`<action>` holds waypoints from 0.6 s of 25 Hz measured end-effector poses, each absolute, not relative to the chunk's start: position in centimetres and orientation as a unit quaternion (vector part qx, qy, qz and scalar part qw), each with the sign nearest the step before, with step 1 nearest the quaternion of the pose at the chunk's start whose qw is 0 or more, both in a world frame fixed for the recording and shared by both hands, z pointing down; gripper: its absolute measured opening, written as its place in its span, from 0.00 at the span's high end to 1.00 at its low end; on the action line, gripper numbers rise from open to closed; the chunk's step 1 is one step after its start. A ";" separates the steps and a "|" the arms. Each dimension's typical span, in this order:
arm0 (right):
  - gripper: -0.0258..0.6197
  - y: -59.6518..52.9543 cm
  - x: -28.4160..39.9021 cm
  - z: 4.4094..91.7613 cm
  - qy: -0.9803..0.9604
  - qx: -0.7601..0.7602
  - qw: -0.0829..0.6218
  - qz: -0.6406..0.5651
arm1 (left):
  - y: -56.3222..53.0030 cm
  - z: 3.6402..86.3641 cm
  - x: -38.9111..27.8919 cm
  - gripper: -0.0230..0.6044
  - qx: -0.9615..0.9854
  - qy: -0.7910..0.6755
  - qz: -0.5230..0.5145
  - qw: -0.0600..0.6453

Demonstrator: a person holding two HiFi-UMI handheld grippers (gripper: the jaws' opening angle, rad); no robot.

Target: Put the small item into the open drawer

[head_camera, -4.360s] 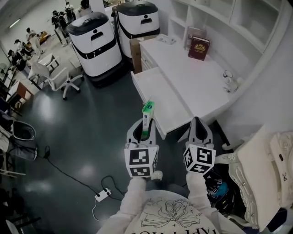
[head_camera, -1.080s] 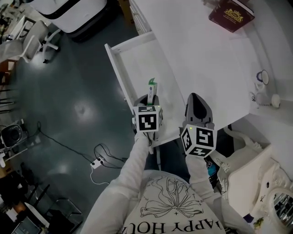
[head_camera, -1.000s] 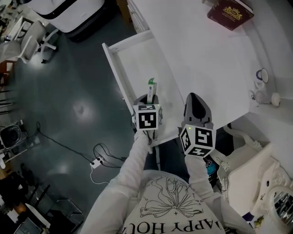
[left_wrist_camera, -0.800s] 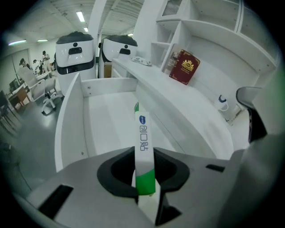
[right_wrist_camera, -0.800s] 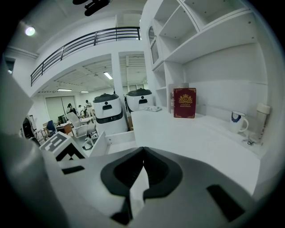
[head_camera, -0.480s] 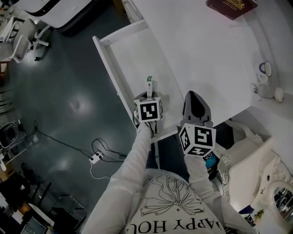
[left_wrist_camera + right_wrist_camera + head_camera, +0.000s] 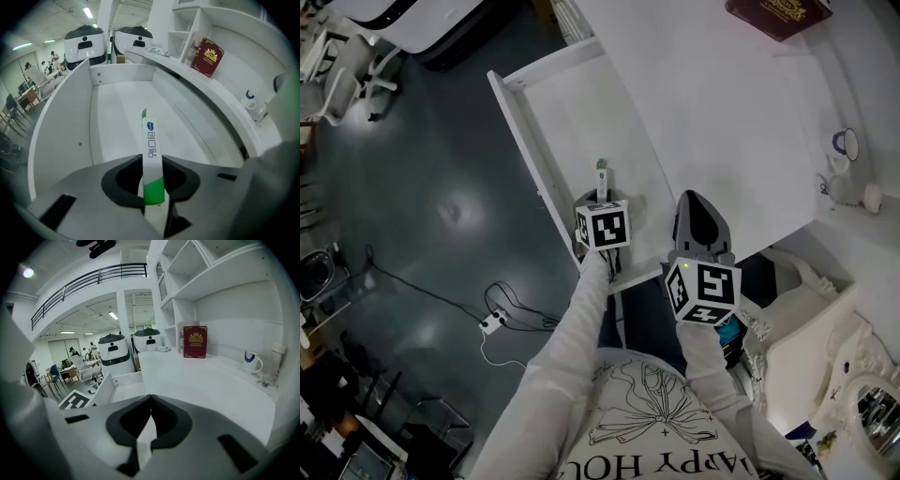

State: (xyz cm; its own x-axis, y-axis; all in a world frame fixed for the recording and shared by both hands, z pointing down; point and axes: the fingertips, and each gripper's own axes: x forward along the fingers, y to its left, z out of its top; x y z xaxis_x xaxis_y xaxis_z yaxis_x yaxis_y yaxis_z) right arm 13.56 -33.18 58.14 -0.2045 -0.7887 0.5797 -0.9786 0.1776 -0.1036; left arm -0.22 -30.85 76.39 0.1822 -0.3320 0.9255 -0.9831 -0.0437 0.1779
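The small item [image 7: 601, 176] is a slim white and green box. It stands between the jaws of my left gripper [image 7: 602, 199], over the near end of the open white drawer [image 7: 572, 122]. In the left gripper view the box [image 7: 151, 154] points along the drawer floor [image 7: 117, 108], and my left gripper [image 7: 152, 165] still has it between its jaws while they are opening a little. My right gripper [image 7: 701, 202] hovers over the desk's front edge, to the right of the drawer. It [image 7: 150, 397] is shut and holds nothing.
On the white desk top [image 7: 722, 112] a red book [image 7: 778, 14] leans at the back and a mug [image 7: 845, 142] stands at the right. A white ornate chair [image 7: 806, 319] is near my right side. A power strip [image 7: 490, 322] lies on the dark floor; white robots [image 7: 84, 44] stand beyond the drawer.
My left gripper has carried the box from in front of the drawer to over its near end, and lower. My right gripper moved forward beside it, still shut.
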 end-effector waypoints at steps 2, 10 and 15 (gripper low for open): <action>0.96 -33.1 13.5 58.1 -0.740 0.597 0.203 0.234 | -30.8 76.4 0.0 0.82 0.630 -0.524 0.354 0.451; 0.96 -32.8 13.5 57.6 -0.740 0.599 0.199 0.233 | -31.5 75.0 0.6 0.62 0.655 -0.514 0.312 0.457; 0.96 -33.1 13.4 55.9 -0.741 0.605 0.188 0.224 | -32.1 71.2 0.5 0.61 0.673 -0.529 0.272 0.440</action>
